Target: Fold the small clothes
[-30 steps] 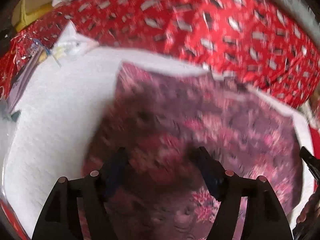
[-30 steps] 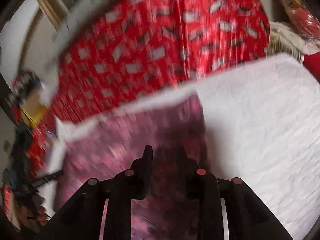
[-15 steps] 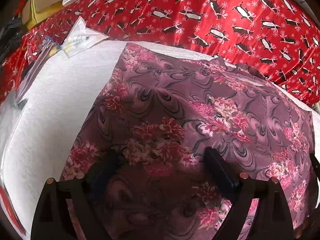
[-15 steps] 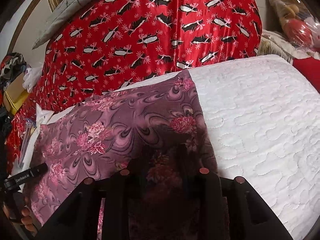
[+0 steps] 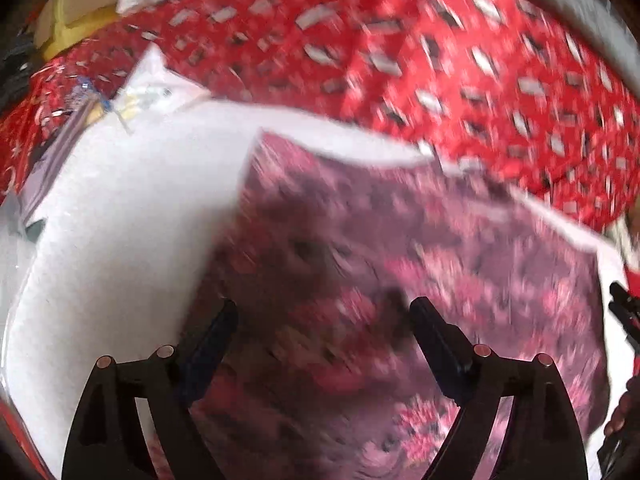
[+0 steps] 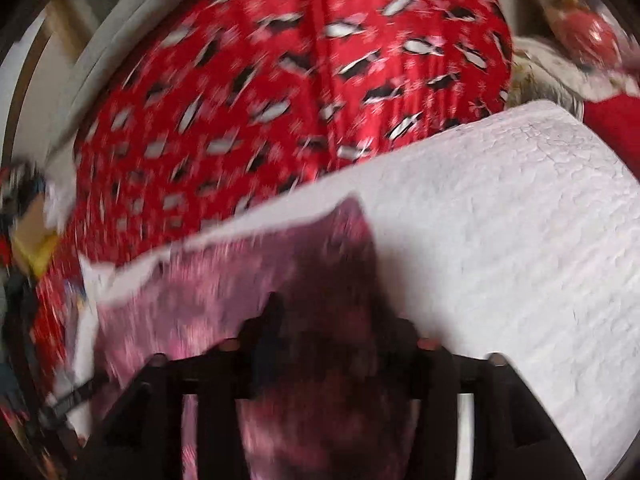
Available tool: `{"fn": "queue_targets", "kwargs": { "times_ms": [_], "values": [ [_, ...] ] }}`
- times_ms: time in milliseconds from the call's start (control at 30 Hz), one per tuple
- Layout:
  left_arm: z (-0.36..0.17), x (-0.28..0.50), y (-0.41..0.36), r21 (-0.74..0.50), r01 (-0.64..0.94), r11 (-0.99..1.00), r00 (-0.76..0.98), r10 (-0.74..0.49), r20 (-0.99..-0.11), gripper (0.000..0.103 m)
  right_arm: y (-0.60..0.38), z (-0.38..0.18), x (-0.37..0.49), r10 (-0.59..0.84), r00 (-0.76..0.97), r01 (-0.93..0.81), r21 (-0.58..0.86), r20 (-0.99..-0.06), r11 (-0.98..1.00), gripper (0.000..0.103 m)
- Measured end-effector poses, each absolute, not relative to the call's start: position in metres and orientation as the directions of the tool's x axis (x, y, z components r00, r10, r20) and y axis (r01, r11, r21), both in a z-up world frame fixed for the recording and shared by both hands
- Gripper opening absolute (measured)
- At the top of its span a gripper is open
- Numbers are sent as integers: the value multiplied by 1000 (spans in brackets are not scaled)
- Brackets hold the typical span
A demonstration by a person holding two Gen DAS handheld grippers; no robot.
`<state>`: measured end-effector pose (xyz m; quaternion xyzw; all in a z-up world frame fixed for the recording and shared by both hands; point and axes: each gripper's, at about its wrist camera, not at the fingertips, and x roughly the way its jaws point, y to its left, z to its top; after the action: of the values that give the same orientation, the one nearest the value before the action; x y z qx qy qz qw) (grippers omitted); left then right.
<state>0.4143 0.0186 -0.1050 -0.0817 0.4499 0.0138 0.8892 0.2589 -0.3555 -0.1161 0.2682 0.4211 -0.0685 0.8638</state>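
The left tongs (image 5: 324, 320) are seen spread wide apart, with the two dark fingers (image 5: 434, 340) standing well clear of each other over the purple flowered cloth (image 5: 420, 280); nothing is gripped between them, though whether the tips touch the fabric cannot be told through the motion blur. The right tongs (image 6: 332, 336) are seen drawn much closer together, and the cloth (image 6: 224, 304) is bunched darkly between and around the fingers; a grip on the fabric is suggested, but a firm closure cannot be confirmed, as this view is heavily smeared. The cloth is spread flat on a white quilted bed cover (image 6: 500, 220), lying directly ahead of both tongs, its far edge running toward 12 o'clock and its bare side border at about 9 o'clock in the left view. In the right view the white cover is left uncovered from 1 to 4 o'clock. Beyond the cover, from 10 to 2 o'clock, a red blanket with black-and-white figures (image 5: 400, 48) is draped. A clear plastic bag (image 5: 156, 88) is seen at 10 o'clock in the left view, resting at the cover's far corner, with a yellow and tan box (image 5: 72, 20) further off at 11 o'clock. The tip of the right tongs (image 5: 624, 312) is visible at 3 o'clock in the left view.
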Motion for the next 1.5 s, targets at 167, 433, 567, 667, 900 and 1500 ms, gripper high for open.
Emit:
{"fn": "queue_targets", "kwargs": {
  "times_ms": [167,433,567,667,900,1500],
  "values": [
    [-116,428,37,-150,-146,978,568,-41,-822,88,-378,-147,298,176,552,435,461,-815,773,55],
    [-134,438,27,-88,-168,982,558,21,-829,91,-378,-133,300,121,653,353,441,-748,825,4],
    [-133,439,26,-106,-188,977,558,18,-829,85,-386,-156,295,139,573,406,427,-808,808,7],
    [-117,438,25,-152,-178,972,579,-21,-815,74,-371,-120,280,62,647,361,377,-760,853,12],
    [-116,466,15,-121,-148,982,532,-24,-846,77,-314,-111,276,219,649,140,397,-728,907,14],
    [-90,464,108,-328,-195,924,431,-220,-875,75,-261,-105,255,279,577,19,354,-768,935,31]
  ]
}}
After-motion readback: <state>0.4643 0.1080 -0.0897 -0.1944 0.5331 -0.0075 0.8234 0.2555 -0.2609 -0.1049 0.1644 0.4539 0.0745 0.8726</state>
